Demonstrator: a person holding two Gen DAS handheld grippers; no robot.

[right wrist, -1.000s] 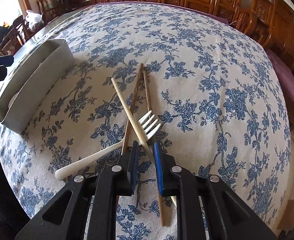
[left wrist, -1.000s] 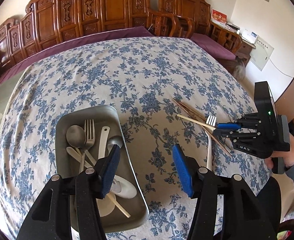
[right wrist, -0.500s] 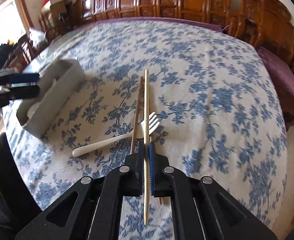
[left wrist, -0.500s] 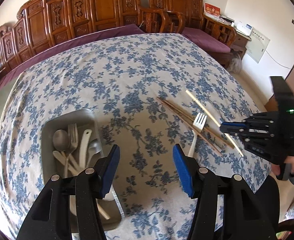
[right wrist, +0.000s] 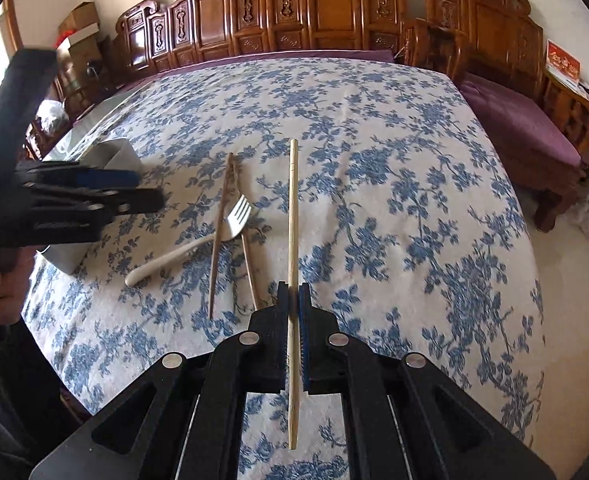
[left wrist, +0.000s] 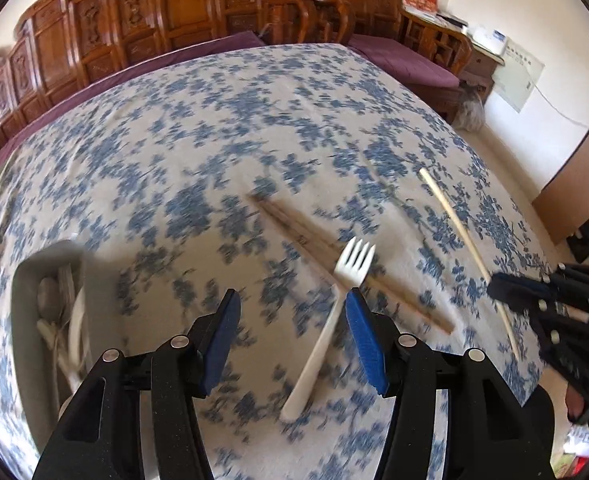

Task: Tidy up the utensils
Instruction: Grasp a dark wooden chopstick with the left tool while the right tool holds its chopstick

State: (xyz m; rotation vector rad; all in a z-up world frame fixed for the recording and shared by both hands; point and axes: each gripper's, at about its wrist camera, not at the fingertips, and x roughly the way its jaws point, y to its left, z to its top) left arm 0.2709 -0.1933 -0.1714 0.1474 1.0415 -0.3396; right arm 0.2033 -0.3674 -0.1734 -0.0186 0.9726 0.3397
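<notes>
My right gripper (right wrist: 293, 300) is shut on a pale chopstick (right wrist: 293, 216) and holds it above the tablecloth; it also shows in the left wrist view (left wrist: 454, 220), as does that gripper (left wrist: 506, 286). A white fork (left wrist: 326, 332) lies across two brown chopsticks (left wrist: 294, 228) on the cloth; they also show in the right wrist view, the fork (right wrist: 198, 242) and the brown chopsticks (right wrist: 220, 228). My left gripper (left wrist: 292, 308) is open, hovering just above the fork's handle. The metal tray (left wrist: 24, 280) with several utensils sits at far left.
The floral tablecloth (right wrist: 394, 184) covers a large table. Carved wooden chairs (right wrist: 334, 8) ring the far side. The tray also shows in the right wrist view (right wrist: 122, 156), behind my left gripper (right wrist: 130, 188). The near table edge lies just beneath both grippers.
My left gripper has swung right, away from the tray and over the fork. My right gripper closed on the pale chopstick and lifted it off the fork.
</notes>
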